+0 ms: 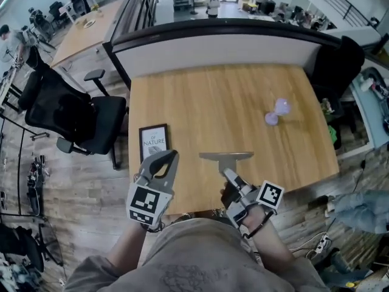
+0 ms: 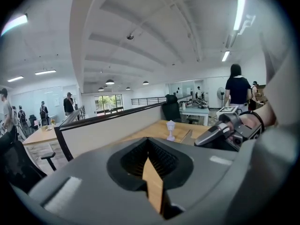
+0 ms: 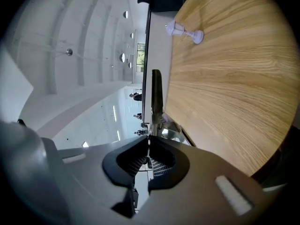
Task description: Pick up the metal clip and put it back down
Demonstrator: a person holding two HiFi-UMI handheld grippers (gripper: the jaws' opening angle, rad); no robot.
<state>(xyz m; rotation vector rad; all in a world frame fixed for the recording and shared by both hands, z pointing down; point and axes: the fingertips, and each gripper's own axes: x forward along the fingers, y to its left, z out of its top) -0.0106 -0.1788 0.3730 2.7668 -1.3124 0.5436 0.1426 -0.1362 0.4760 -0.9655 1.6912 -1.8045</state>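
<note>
The metal clip (image 1: 226,157) is a grey T-shaped piece over the near part of the wooden desk (image 1: 206,102). My right gripper (image 1: 230,174) is shut on its stem from the near side. In the right gripper view the clip (image 3: 157,100) runs edge-on straight out from the closed jaws of the gripper (image 3: 148,142), beside the desk top (image 3: 225,78); whether it touches the wood I cannot tell. My left gripper (image 1: 172,154) hovers at the desk's near left, shut and empty, its tips meeting in its own view (image 2: 149,142).
A small purple hourglass-shaped ornament (image 1: 276,111) stands at the desk's right. A framed card (image 1: 153,140) lies near the left edge by my left gripper. A black office chair (image 1: 73,117) stands left of the desk, and a partition (image 1: 225,47) runs along its far edge.
</note>
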